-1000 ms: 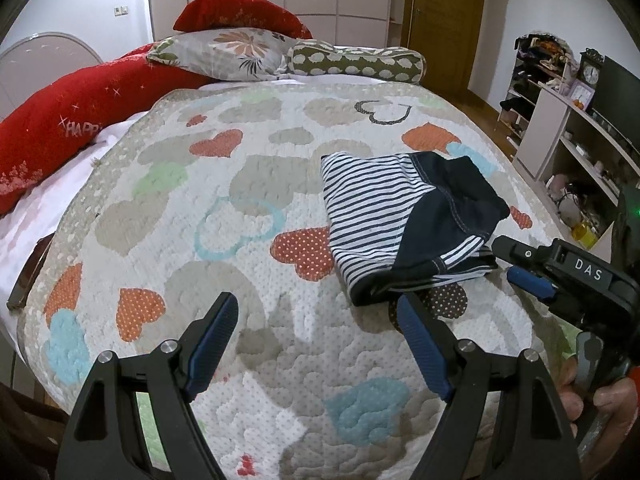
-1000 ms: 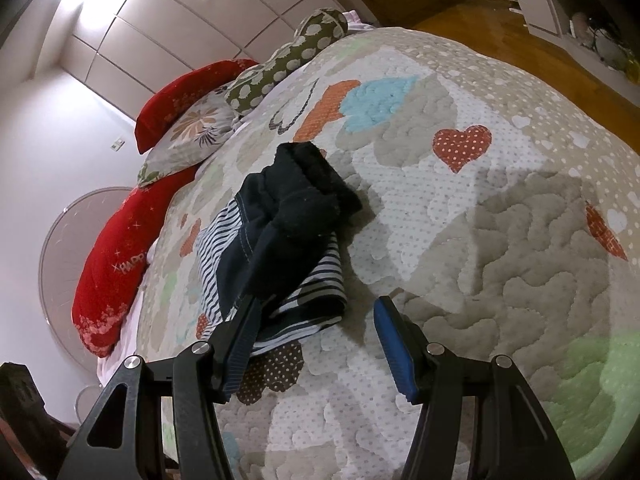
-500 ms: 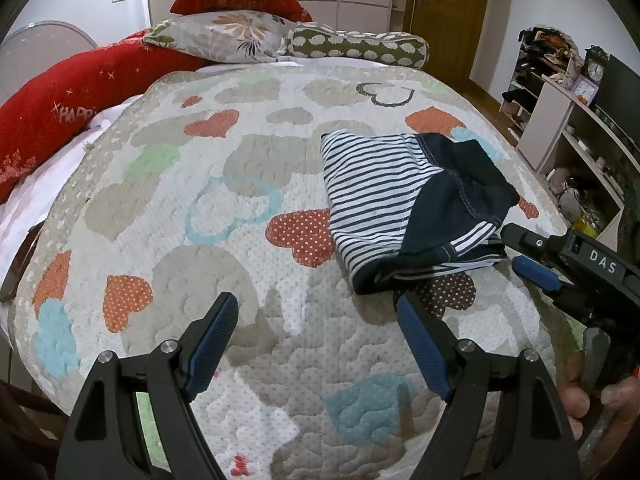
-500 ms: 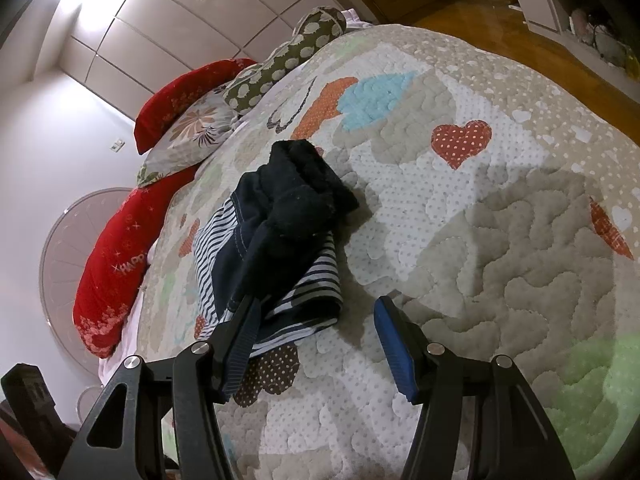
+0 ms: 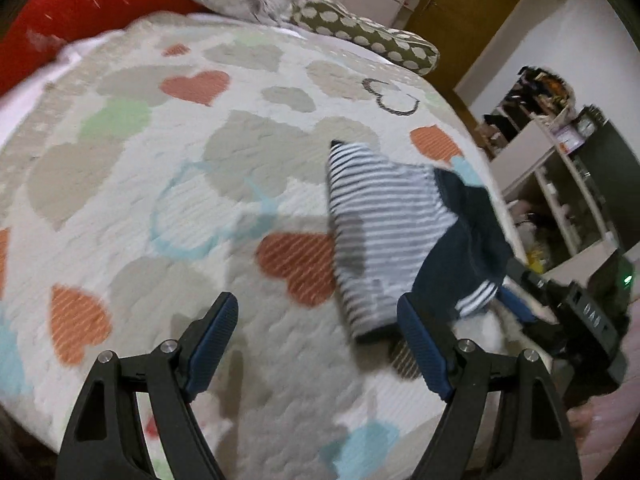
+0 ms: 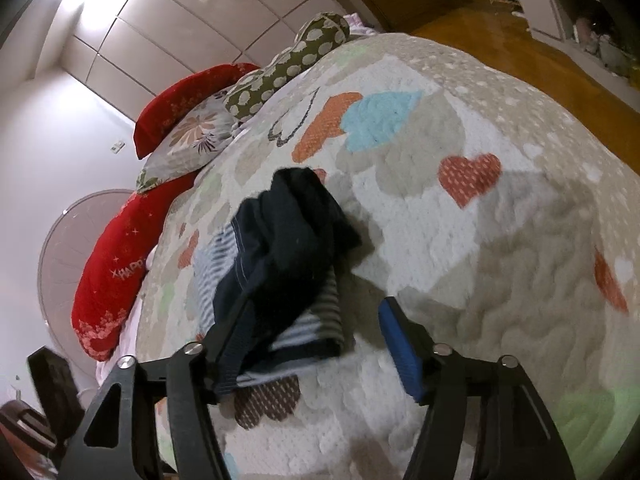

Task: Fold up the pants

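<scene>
The folded pants (image 5: 384, 232), striped grey-white with a navy part on the right, lie on the heart-patterned quilt (image 5: 160, 200). My left gripper (image 5: 318, 338) hovers open just in front of their near left corner, holding nothing. Its right finger (image 5: 420, 344) is close to the striped edge. My right gripper (image 5: 516, 288) reaches in from the right at the navy hem. In the right wrist view the pants (image 6: 288, 264) have their near edge between the jaws of the right gripper (image 6: 316, 344). Those jaws are opening, and the right pad (image 6: 400, 344) stands off the cloth.
Red pillows (image 5: 80, 12), a floral pillow and a dotted bolster (image 5: 360, 36) line the head of the bed. Open shelves (image 5: 560, 184) stand beyond the bed's right edge, above a wooden floor (image 6: 500, 40). A hand (image 5: 580, 424) grips the right tool.
The left gripper has moved nearer the pants and rolled, tilting its view. The right gripper's jaws have spread a little wider. The pants lie where they were.
</scene>
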Motion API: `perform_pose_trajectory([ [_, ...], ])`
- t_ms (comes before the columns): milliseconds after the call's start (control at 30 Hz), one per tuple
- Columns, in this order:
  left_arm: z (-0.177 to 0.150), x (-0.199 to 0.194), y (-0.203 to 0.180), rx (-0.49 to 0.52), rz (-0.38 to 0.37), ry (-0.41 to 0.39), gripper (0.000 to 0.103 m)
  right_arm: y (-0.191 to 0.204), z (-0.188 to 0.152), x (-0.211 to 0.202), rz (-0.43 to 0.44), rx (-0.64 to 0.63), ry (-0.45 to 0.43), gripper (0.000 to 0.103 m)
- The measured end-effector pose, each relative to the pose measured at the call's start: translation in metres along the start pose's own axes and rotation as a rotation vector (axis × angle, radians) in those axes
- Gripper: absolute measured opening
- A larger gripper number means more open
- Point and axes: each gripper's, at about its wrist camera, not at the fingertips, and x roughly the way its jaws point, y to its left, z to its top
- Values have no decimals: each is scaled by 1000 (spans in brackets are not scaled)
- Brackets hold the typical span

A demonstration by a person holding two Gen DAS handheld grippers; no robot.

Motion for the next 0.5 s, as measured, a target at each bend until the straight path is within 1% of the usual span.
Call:
perform_pose_trajectory([
  [133,26,23,-4,-11,-74,23,81,-4,15,17,49,41,66,72],
  [200,36,37,-8,-2,-90,44,81,-7,20,24,79,77,85,72],
  [267,40,47,-11,1,-115,73,81,-13,24,24,150,131,74,72],
  [300,41,52,-12,3,-124,87,81,-16,25,21,182,152,57,72],
  [333,42,56,-13,4,-130,97,81,-18,27,17,209,169,31,74],
  [400,42,63,-15,5,-149,114,81,-20,29,9,199,165,-8,80],
  [433,43,68,-16,6,-148,124,82,-19,31,9,181,150,-7,81],
  [500,45,73,-20,12,-149,119,87,-15,33,18,160,122,35,81],
])
